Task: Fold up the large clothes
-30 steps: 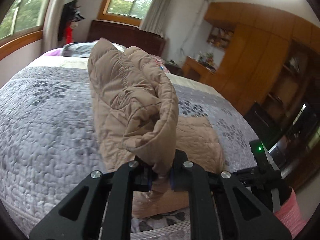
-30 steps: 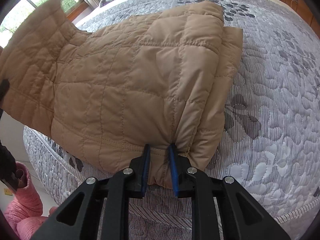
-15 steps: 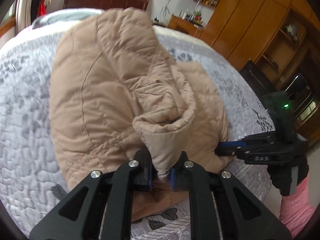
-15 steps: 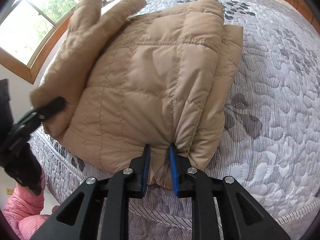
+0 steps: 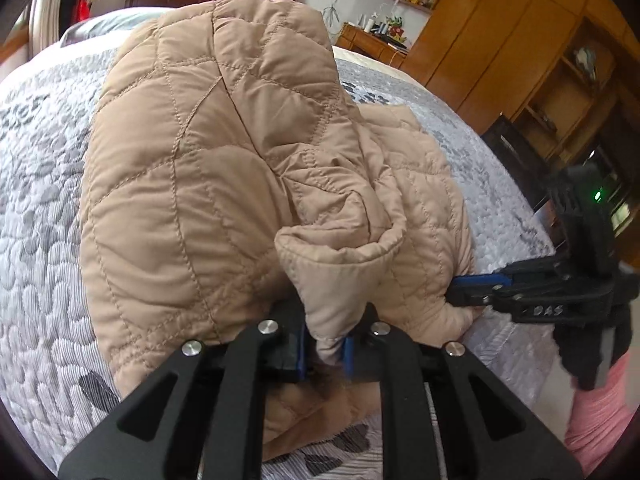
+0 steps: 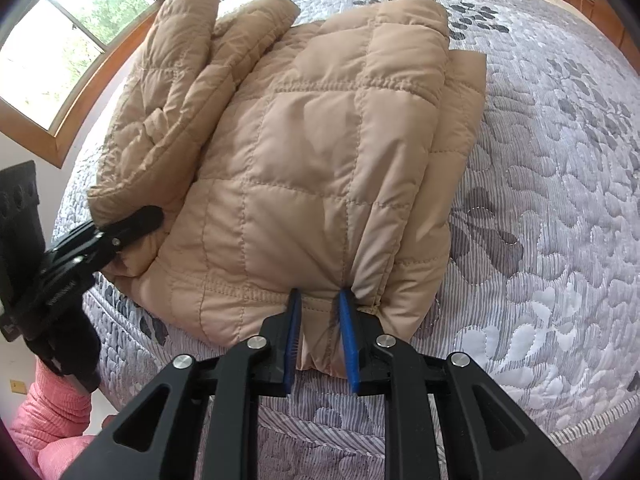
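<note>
A tan quilted jacket [image 6: 328, 152] lies partly folded near the foot of a bed. My left gripper [image 5: 325, 350] is shut on a fold of the jacket [image 5: 224, 160] and holds a bunched flap low over the rest of it; it also shows in the right wrist view [image 6: 132, 224]. My right gripper [image 6: 320, 344] is shut on the jacket's hem at the bed's edge, the fabric pinched between its blue pads [image 6: 346, 332]. It also shows in the left wrist view [image 5: 476, 290] at the jacket's right corner.
The bed's grey quilted cover [image 6: 560, 184] extends right and beyond the jacket. Wooden wardrobes [image 5: 500, 32] and a dresser stand right of the bed. A window [image 6: 72, 52] is at the left. My pink sleeves [image 6: 52, 412] are below the bed edge.
My left gripper has carried the raised flap of the jacket down and over toward the bed-edge side, so it now lies low on the jacket. My right gripper has stayed put on the hem.
</note>
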The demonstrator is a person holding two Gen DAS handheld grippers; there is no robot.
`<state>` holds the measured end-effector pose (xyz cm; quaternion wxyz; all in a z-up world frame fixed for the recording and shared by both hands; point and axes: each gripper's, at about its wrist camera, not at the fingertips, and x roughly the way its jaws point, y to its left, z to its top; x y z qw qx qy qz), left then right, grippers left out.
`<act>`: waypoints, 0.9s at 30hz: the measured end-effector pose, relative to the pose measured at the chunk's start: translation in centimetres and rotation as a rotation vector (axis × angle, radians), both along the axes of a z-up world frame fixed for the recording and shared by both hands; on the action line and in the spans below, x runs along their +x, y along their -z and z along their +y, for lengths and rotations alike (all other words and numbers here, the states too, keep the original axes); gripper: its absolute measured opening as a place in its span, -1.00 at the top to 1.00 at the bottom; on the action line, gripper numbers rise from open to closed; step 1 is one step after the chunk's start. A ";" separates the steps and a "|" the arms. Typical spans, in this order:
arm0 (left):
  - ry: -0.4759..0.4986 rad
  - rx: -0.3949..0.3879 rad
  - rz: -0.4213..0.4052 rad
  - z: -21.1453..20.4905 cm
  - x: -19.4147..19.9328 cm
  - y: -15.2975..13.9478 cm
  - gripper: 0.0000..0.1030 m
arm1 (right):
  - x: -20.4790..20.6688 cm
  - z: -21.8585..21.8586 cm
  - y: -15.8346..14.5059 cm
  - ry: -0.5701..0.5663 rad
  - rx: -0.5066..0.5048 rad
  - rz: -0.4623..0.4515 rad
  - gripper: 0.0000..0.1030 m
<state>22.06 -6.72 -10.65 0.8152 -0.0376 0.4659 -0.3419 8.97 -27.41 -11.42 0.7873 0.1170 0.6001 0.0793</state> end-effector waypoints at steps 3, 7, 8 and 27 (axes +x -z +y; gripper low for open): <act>0.021 -0.023 0.013 0.6 -0.5 -1.2 0.57 | 0.2 0.5 -0.5 -0.006 -0.020 0.010 0.58; 0.065 -0.129 0.086 2.8 -1.3 -2.8 0.02 | 0.3 0.9 -1.5 -0.011 0.004 0.006 0.32; 0.069 -0.143 0.088 3.4 -1.6 -3.4 0.02 | 0.2 1.0 -1.8 -0.012 0.001 -0.001 0.29; -0.383 0.146 -0.010 10.4 6.7 -3.0 -0.22 | 9.1 4.6 -9.1 -0.013 0.152 -0.078 -0.59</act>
